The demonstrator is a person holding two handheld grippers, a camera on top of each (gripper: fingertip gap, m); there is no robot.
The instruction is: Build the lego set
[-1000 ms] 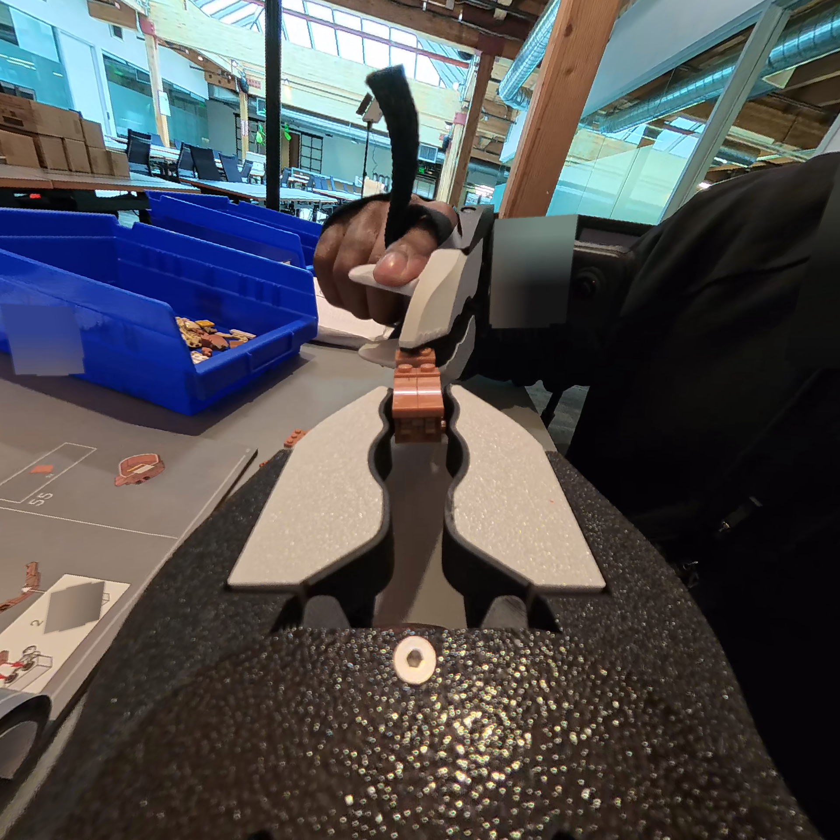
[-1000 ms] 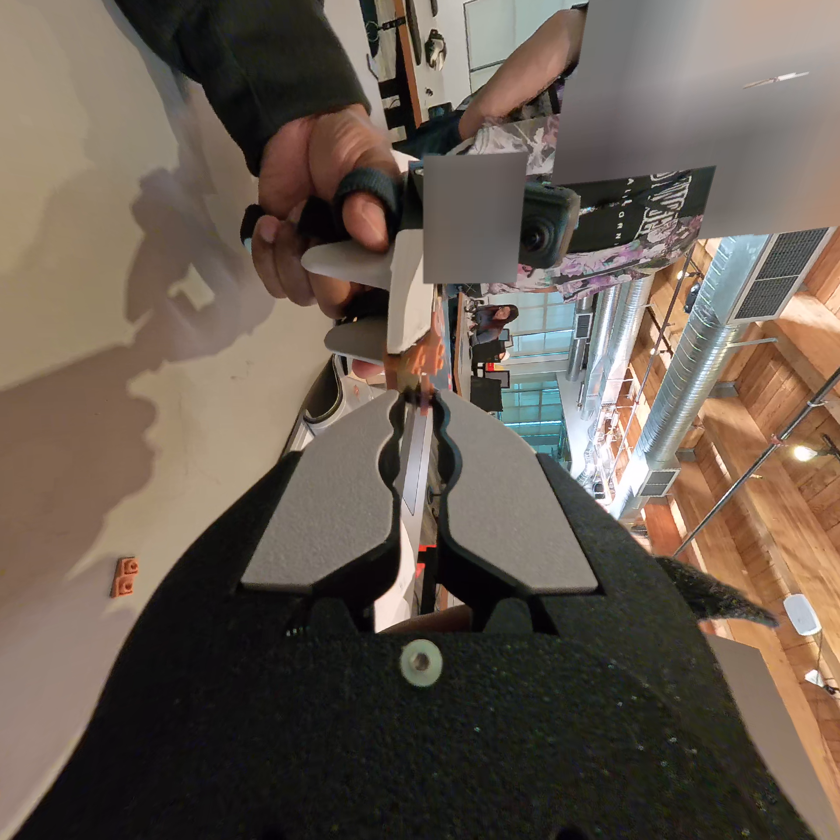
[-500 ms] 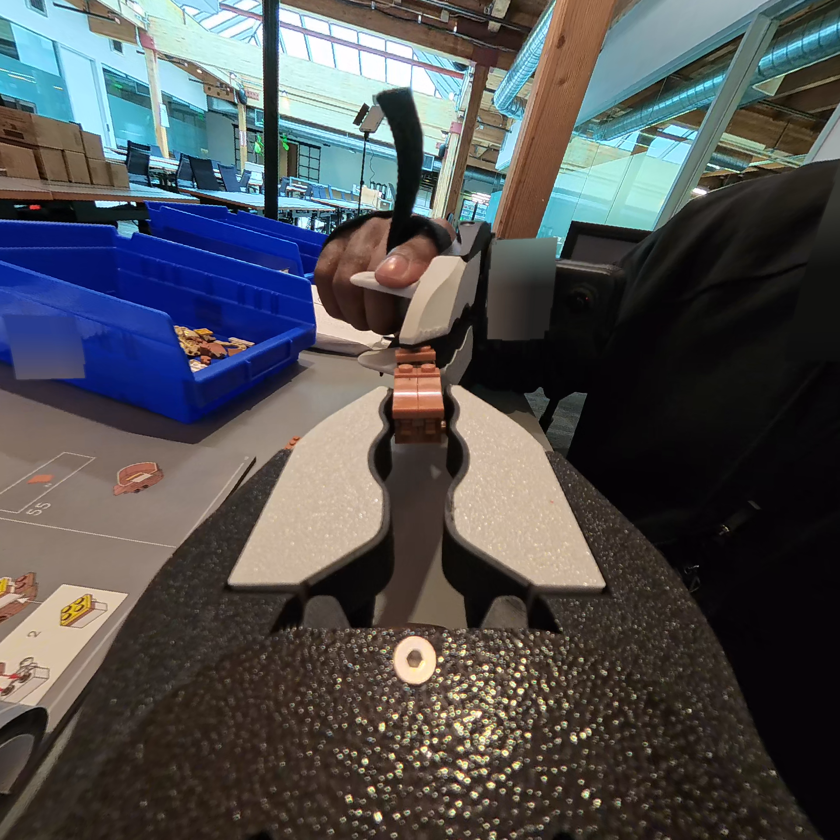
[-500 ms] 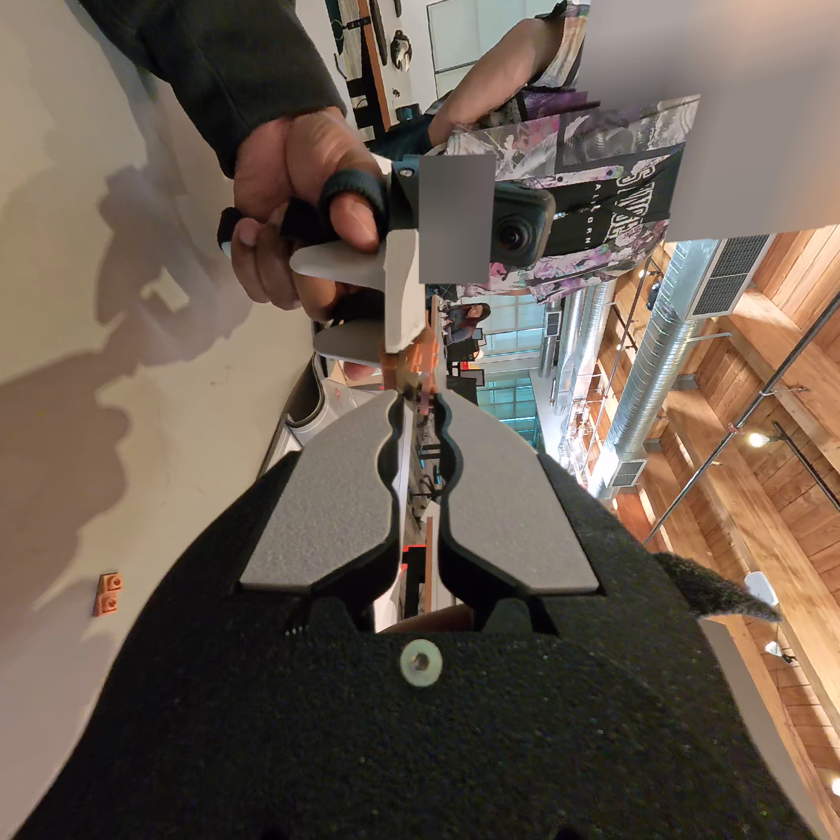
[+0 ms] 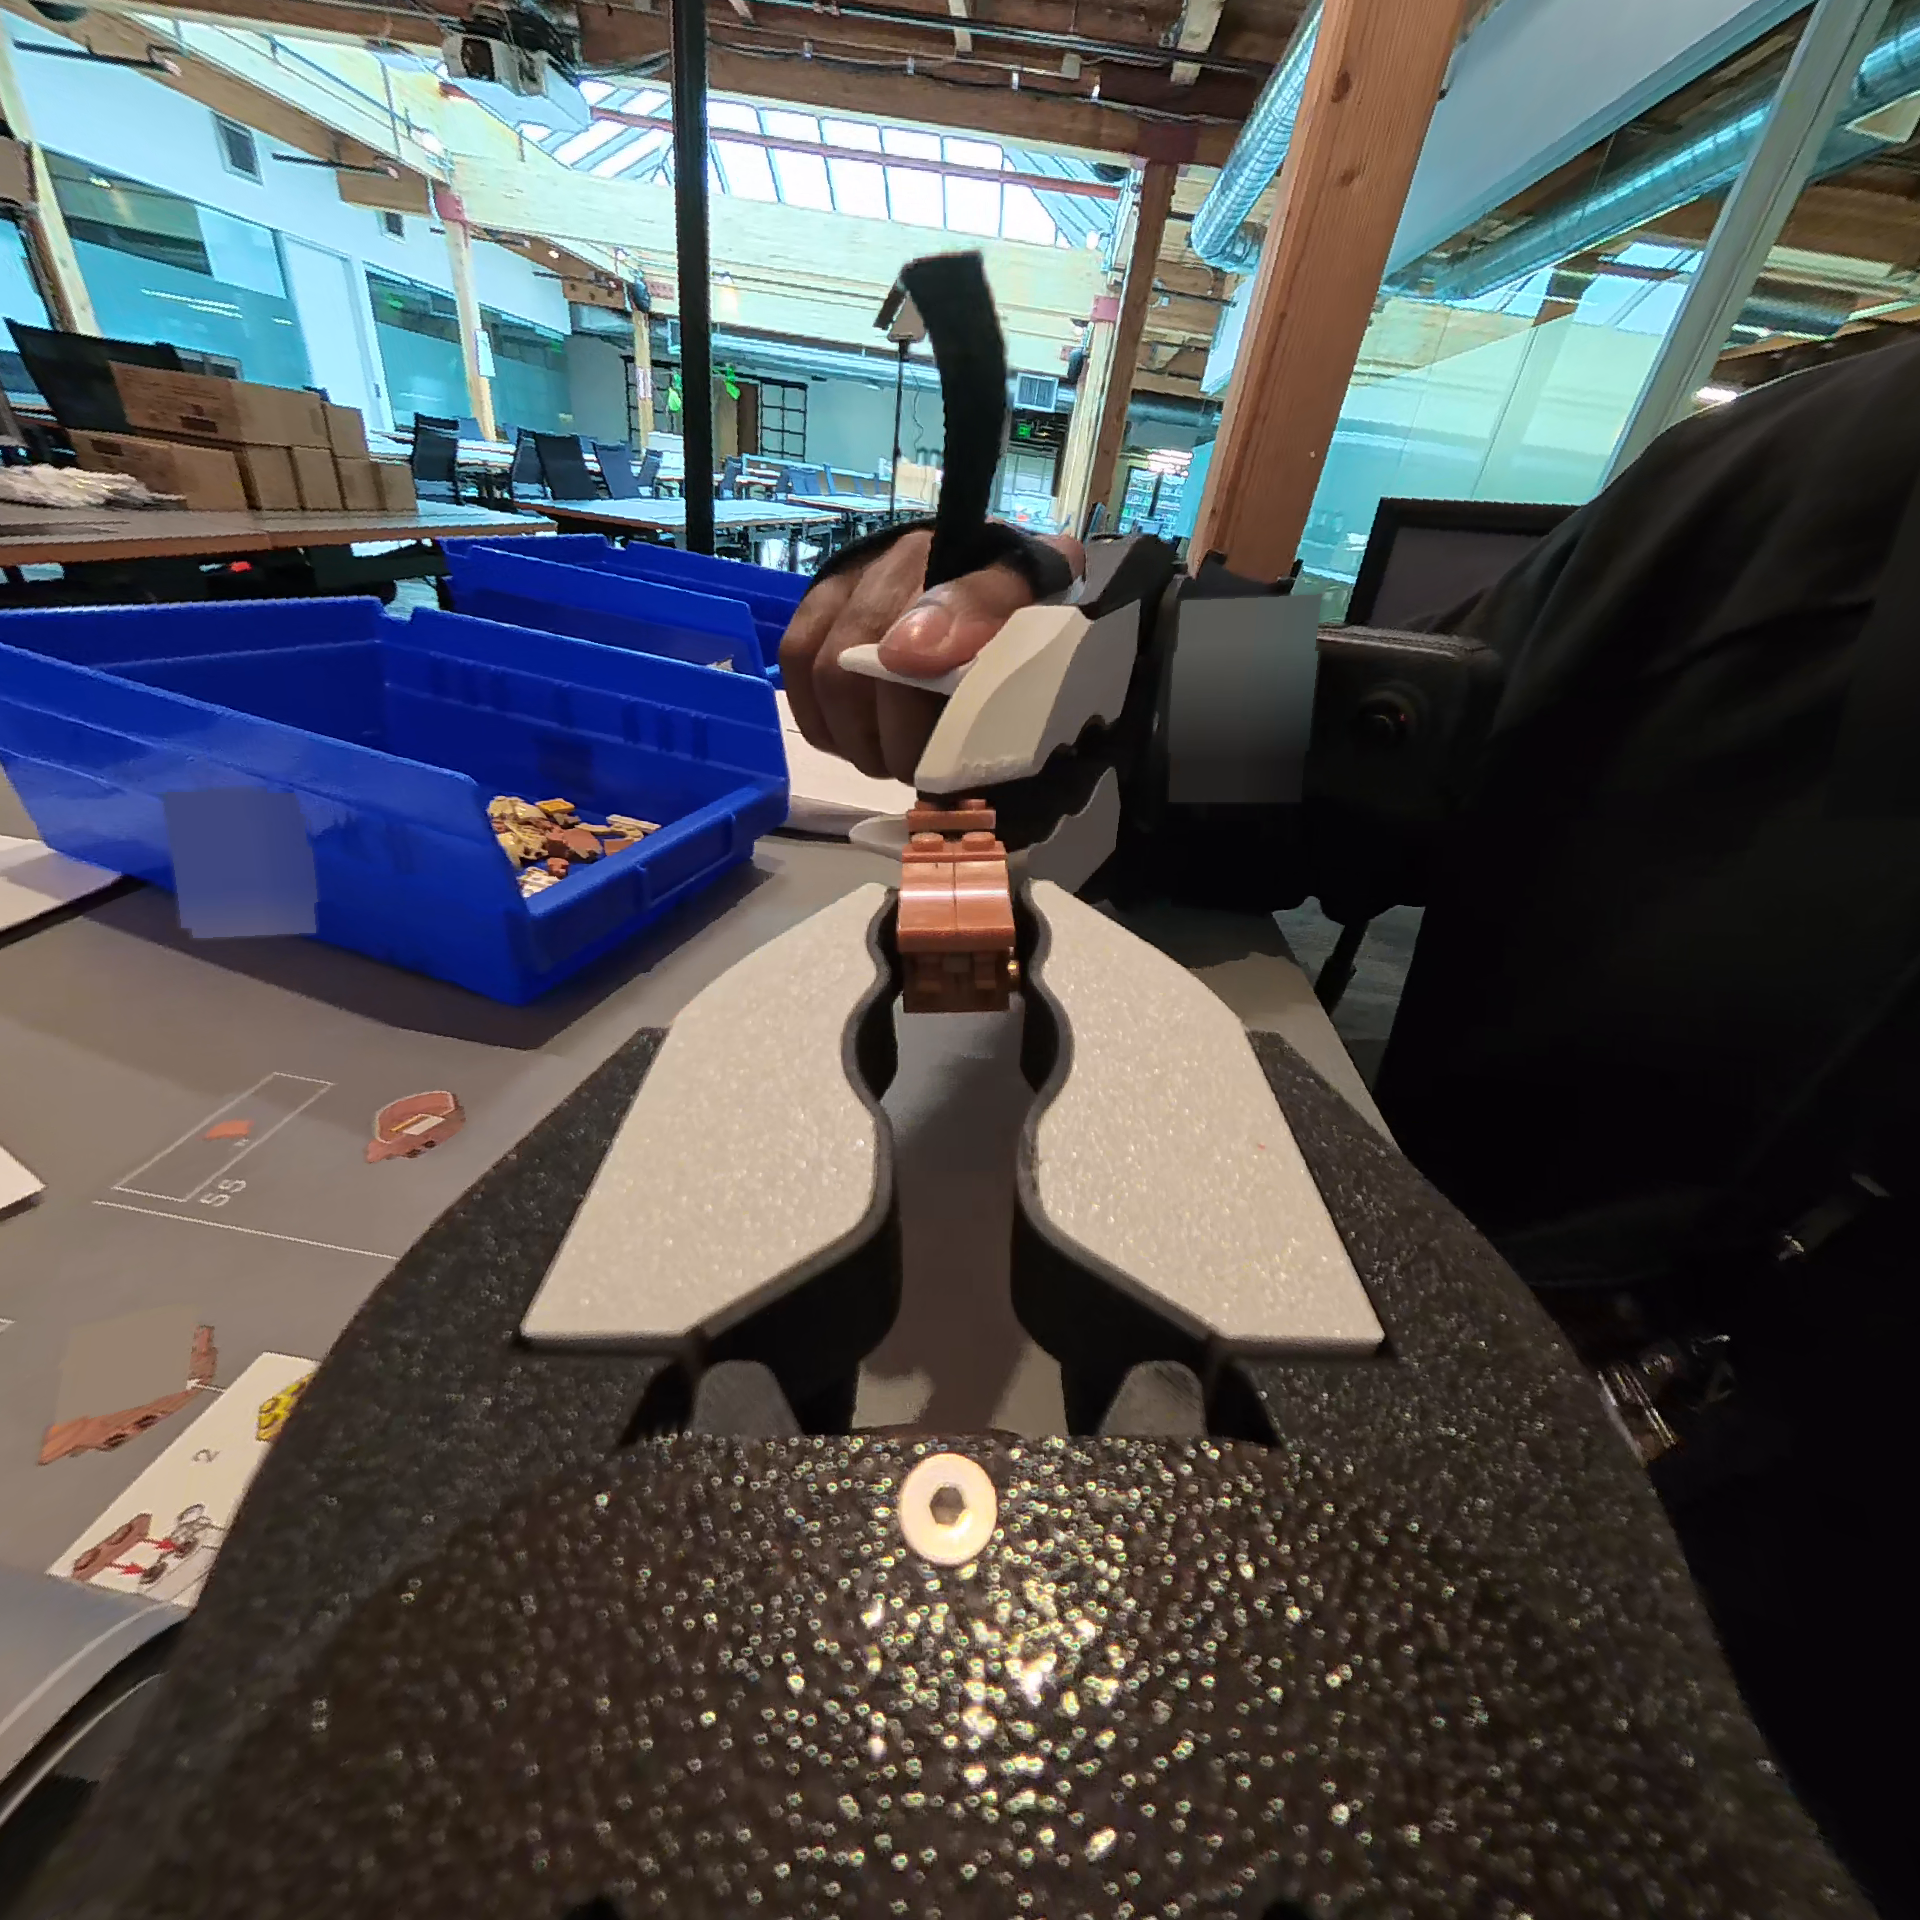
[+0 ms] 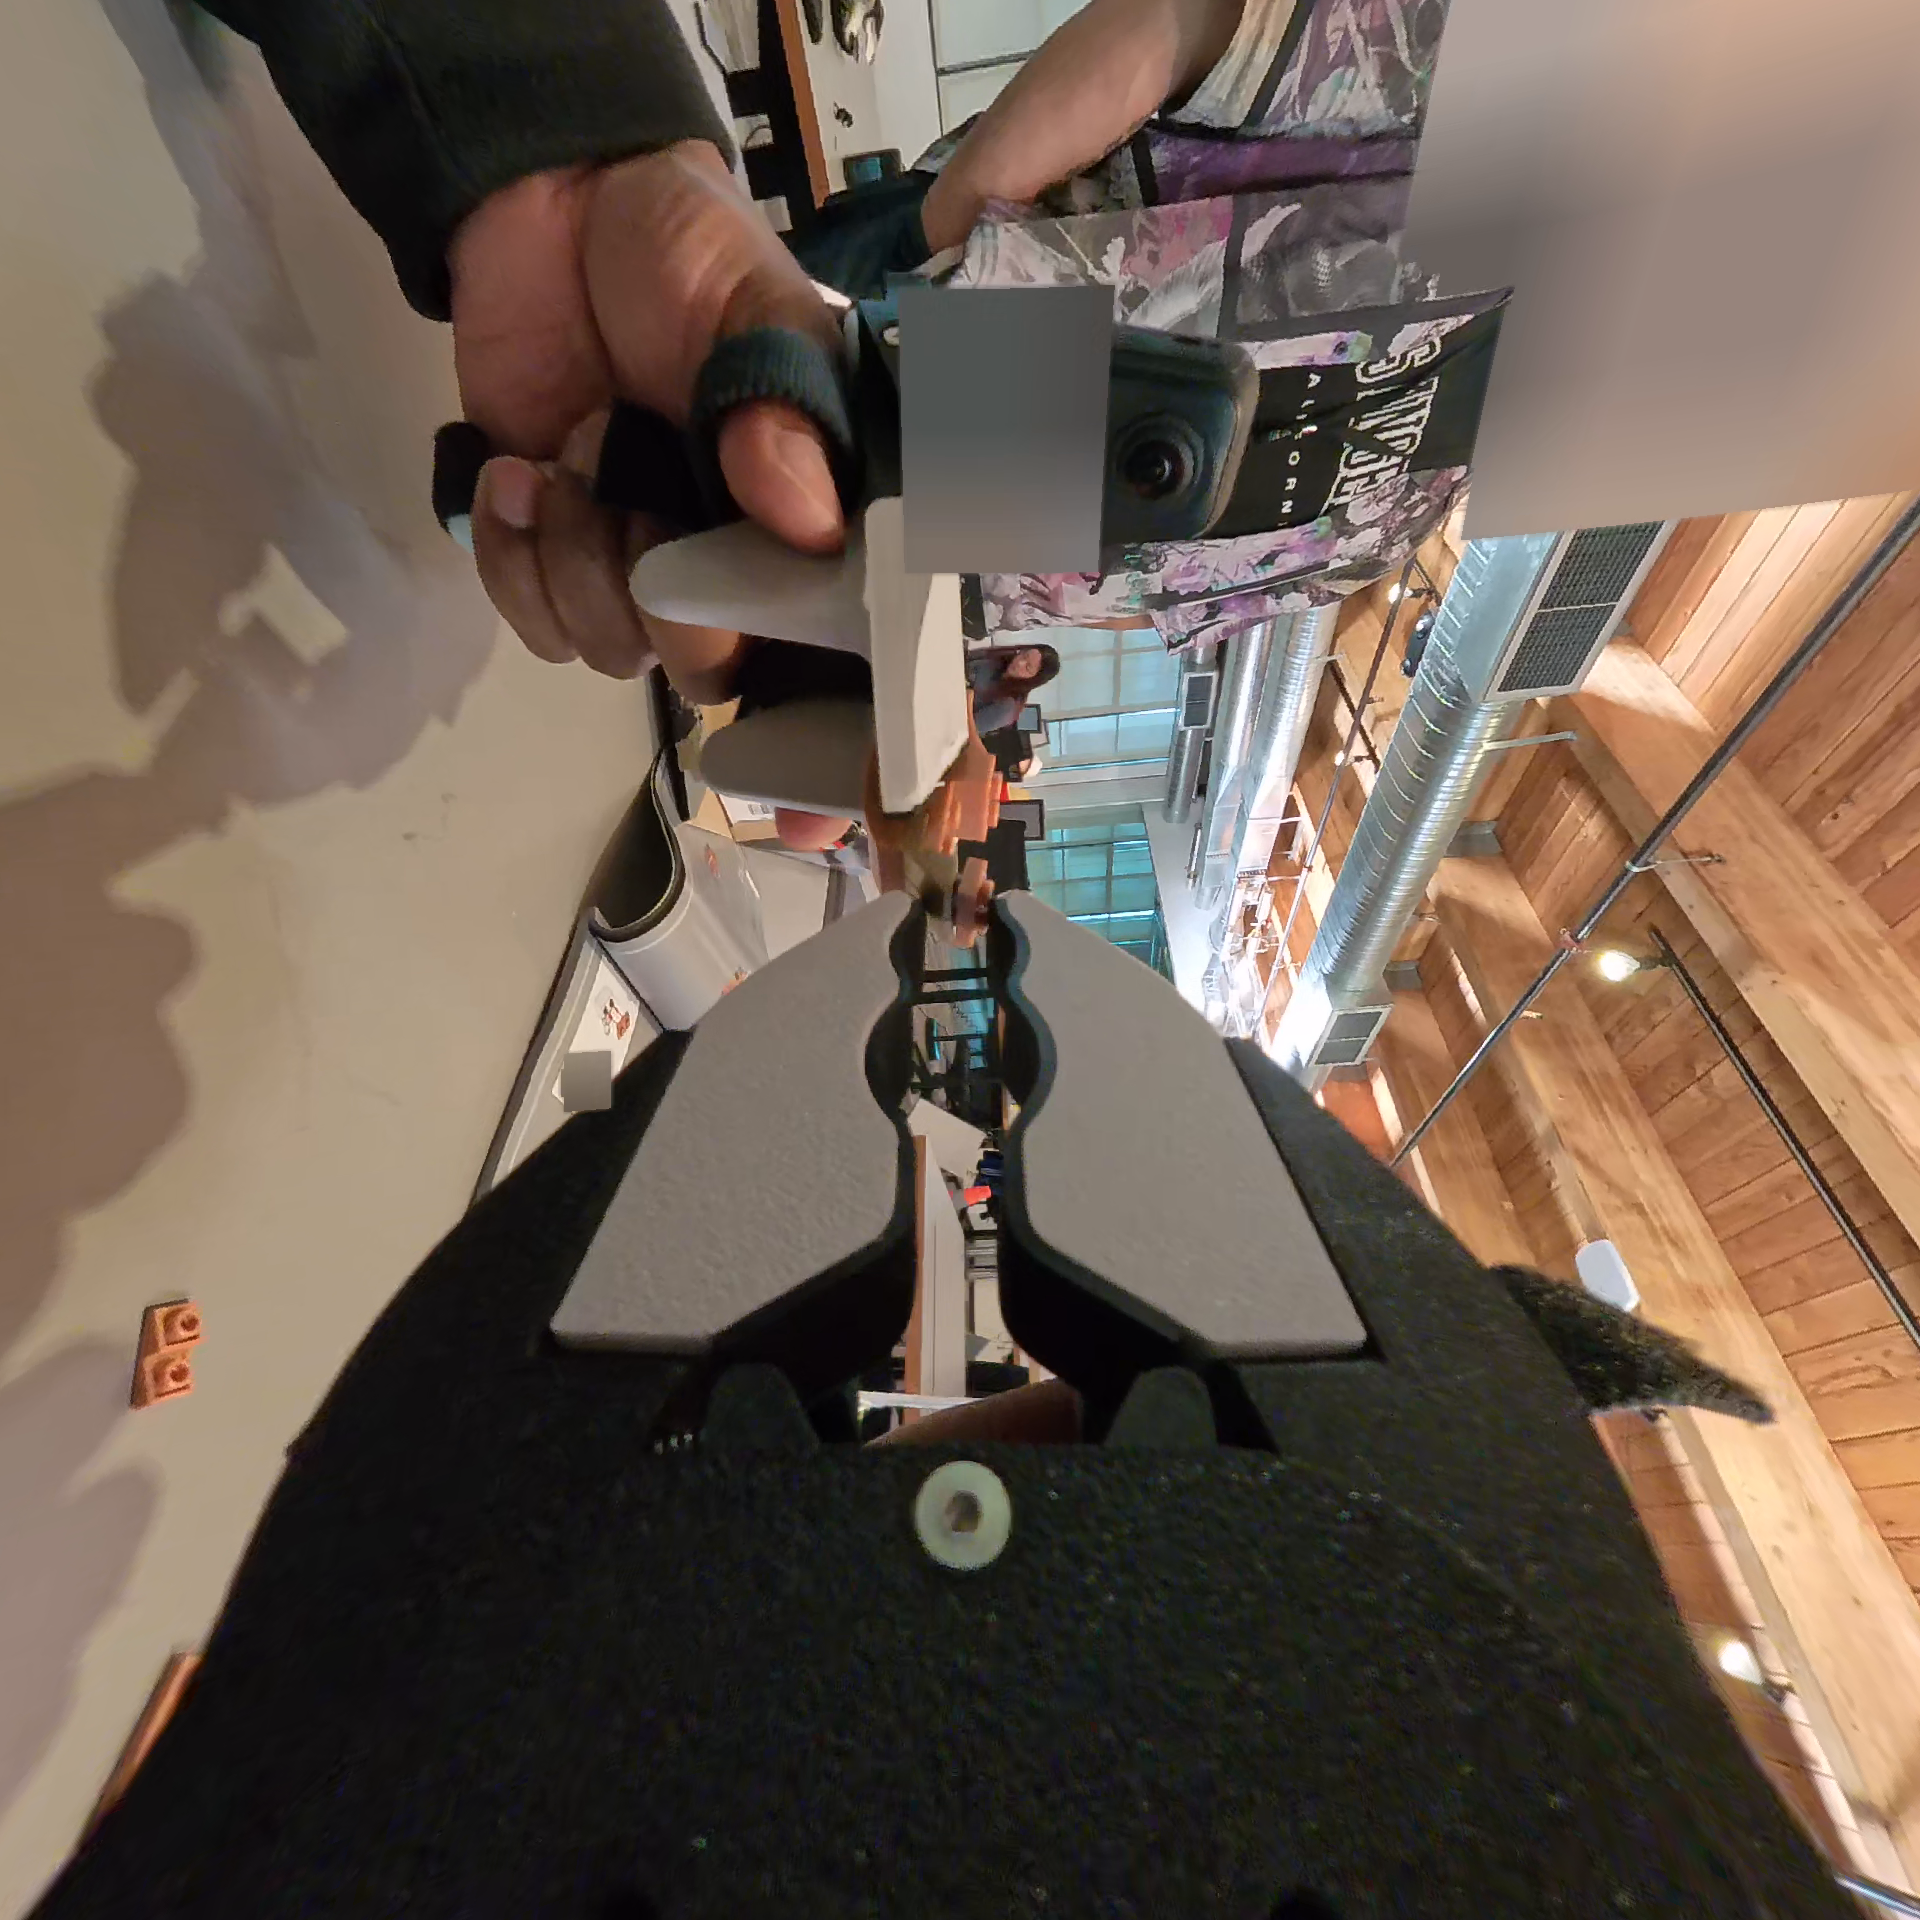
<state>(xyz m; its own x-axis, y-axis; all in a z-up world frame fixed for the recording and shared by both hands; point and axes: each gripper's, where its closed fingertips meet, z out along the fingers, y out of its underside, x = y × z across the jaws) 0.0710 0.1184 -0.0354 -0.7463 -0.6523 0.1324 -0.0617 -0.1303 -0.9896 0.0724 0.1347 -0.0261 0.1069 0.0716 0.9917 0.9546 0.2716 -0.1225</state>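
Both tongs (apparently) gripping brick assembly

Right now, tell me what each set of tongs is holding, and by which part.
Left tongs: a brown brick assembly, pinched by its two sides. Right tongs: a small brown plate, gripped at its far end, just above that assembly's studs.

A bin of small pieces sits on the table, left of the tool.

Blue bin on the grey counter, loose brown and tan pieces heaped in its front corner. Printed sheets lie beside it, cardboard boxes stacked behind.
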